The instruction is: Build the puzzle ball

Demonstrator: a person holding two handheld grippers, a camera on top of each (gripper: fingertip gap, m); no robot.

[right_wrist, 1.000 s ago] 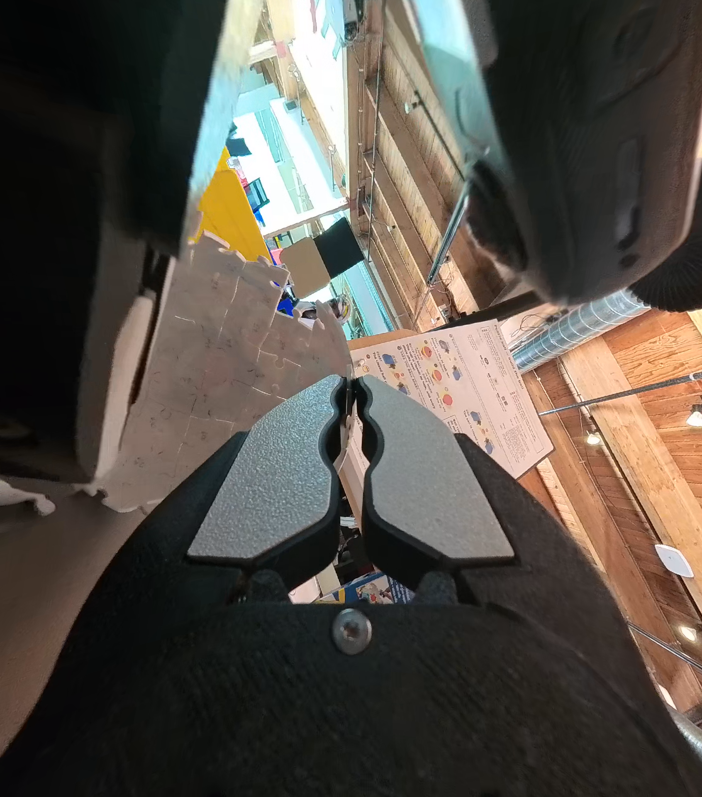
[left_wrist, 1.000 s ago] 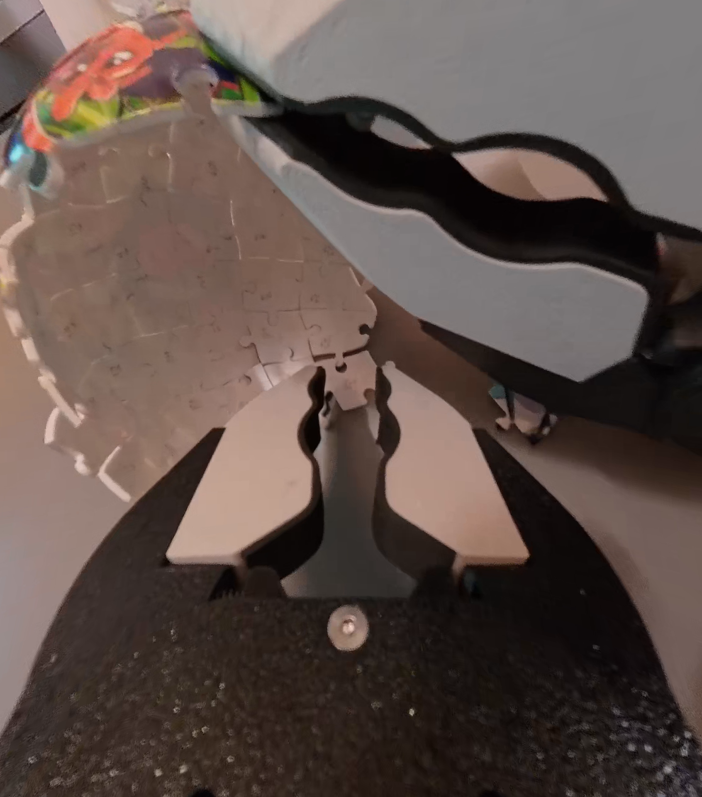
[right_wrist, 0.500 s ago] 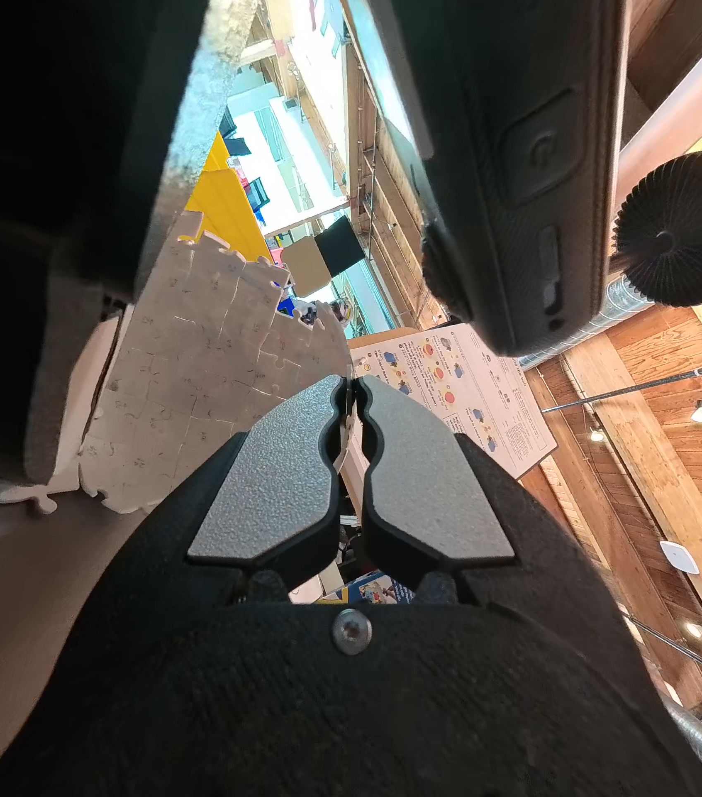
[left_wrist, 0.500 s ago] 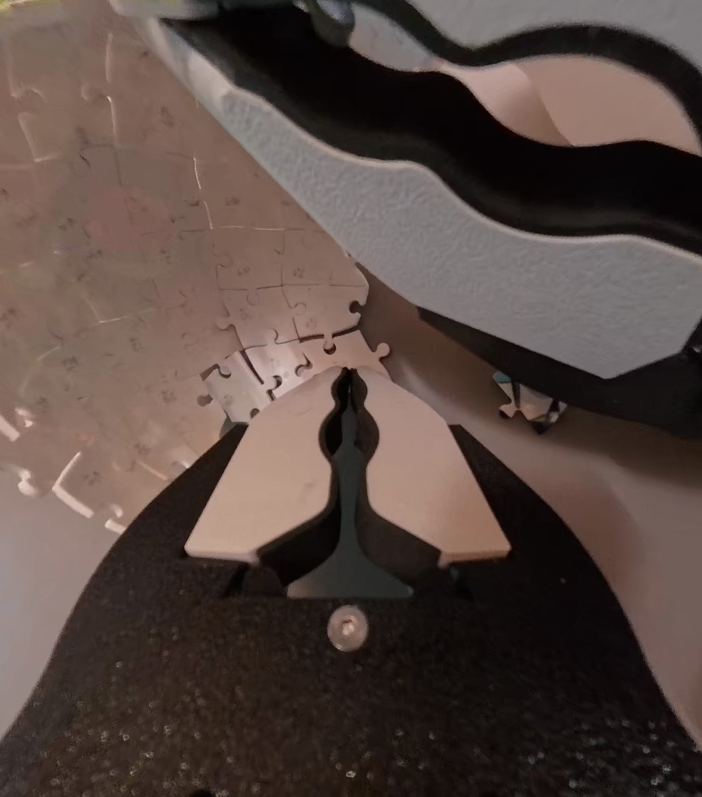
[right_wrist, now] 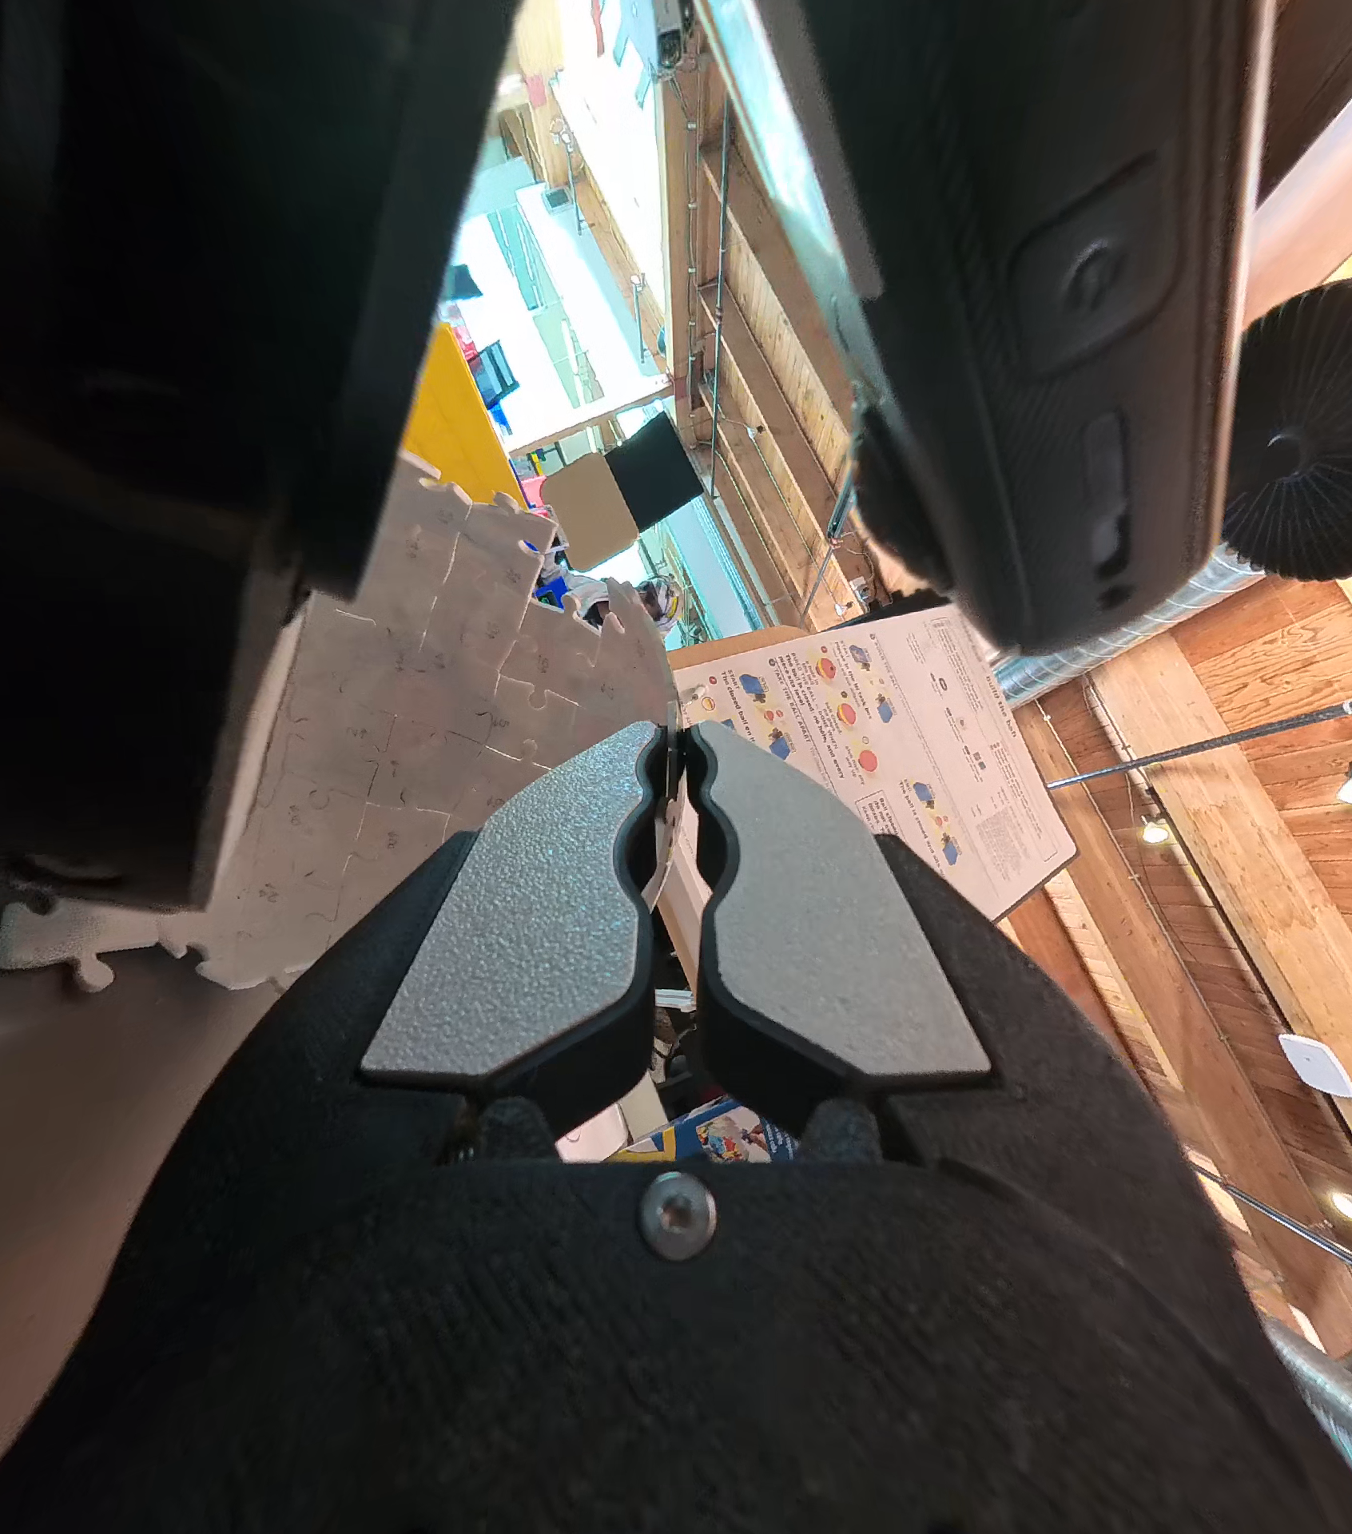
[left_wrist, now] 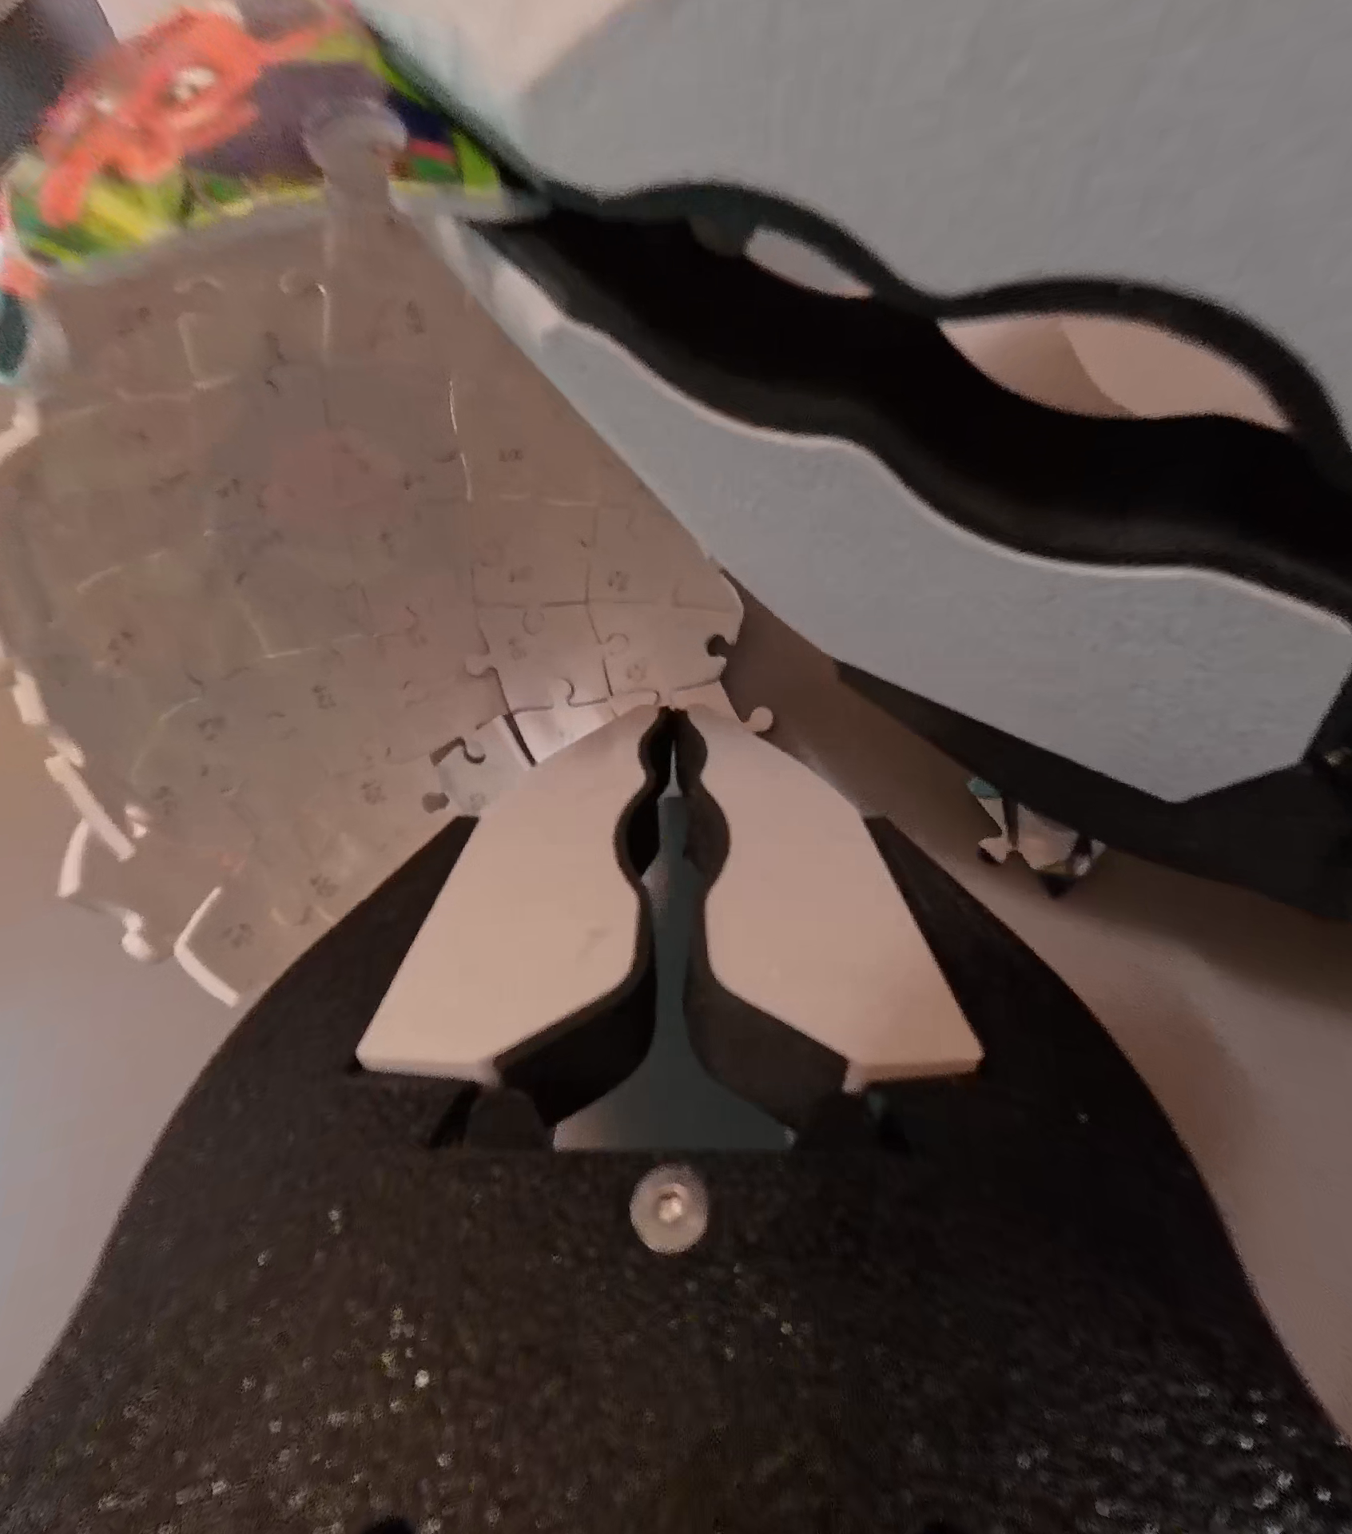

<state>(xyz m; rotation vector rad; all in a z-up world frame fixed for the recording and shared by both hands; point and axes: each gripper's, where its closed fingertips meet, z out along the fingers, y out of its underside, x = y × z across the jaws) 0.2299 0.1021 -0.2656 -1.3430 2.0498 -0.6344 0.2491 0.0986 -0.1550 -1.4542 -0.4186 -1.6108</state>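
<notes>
The partly built puzzle ball point(left_wrist: 307, 581), a curved shell of joined pieces, was held up off the table point(left_wrist: 1154, 1038) between the two grippers, and everything else sat around it. In the left wrist view its pale grey inner face showed, with a strip of its printed outer side, red, green and purple, along its top edge. The left gripper point(left_wrist: 673, 730) was clenched on the shell's lower right edge, its pale fingertips point(left_wrist: 565, 838) pinched together on a piece there. The right gripper point(left_wrist: 947, 539) crossed above and to the right of the shell in that view, its own tips out of sight there past the shell's upper edge. In the right wrist view the right gripper point(right_wrist: 677, 747) was clenched on the thin rim of the puzzle ball point(right_wrist: 424, 747), the rim seen edge-on between its grey fingertips point(right_wrist: 540, 896). A dark device body with buttons hung close above and to the right of the shell there. Beyond the shell stood a printed instruction sheet point(right_wrist: 888, 747), with wooden boards behind. One loose puzzle piece point(left_wrist: 1030, 847) lay on the table to the right of the shell, under the right gripper.
</notes>
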